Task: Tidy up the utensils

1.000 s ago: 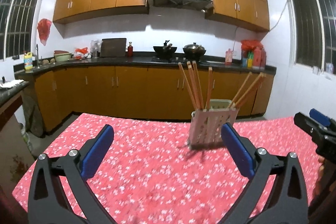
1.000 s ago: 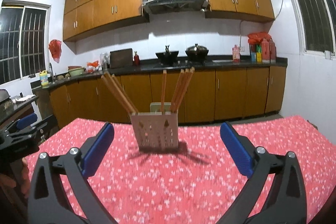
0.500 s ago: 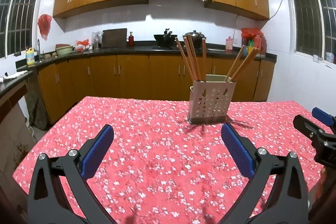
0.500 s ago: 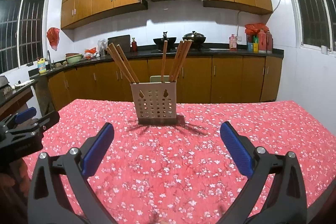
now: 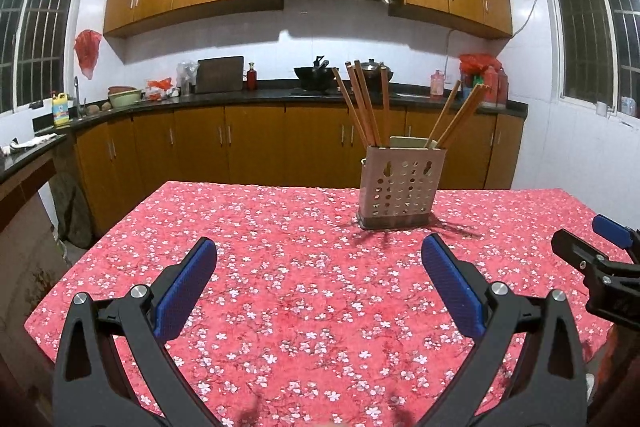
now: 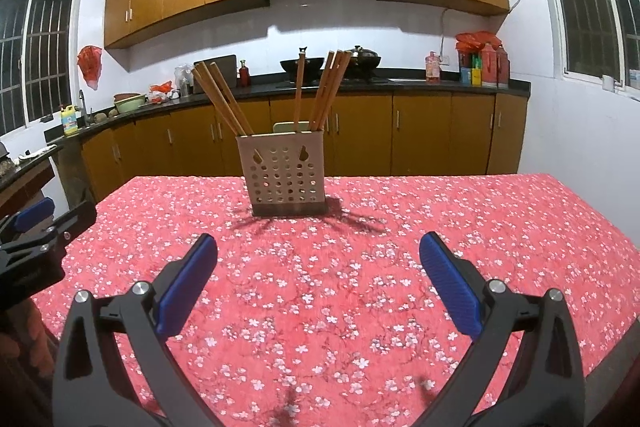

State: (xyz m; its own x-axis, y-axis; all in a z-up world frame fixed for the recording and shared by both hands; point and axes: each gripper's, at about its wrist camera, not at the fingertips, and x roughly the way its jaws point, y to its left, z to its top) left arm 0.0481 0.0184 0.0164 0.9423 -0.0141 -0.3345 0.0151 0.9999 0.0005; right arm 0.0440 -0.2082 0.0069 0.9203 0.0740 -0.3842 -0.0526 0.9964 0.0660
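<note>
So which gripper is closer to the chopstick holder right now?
Roughly equal; I can't pick one. The left gripper sits back and left of the chopstick holder, the right gripper back and right. Both open, touching nothing.

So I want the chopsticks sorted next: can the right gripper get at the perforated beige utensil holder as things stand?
Probably yes. The right gripper is open and empty, and only bare red floral tablecloth lies between it and the perforated beige utensil holder straight ahead.

Red white-flowered tablecloth [image 5: 304, 267], beige perforated holder [image 5: 400, 187], orange-brown chopsticks [image 5: 362, 107], blue-padded fingers [image 5: 186, 291].
</note>
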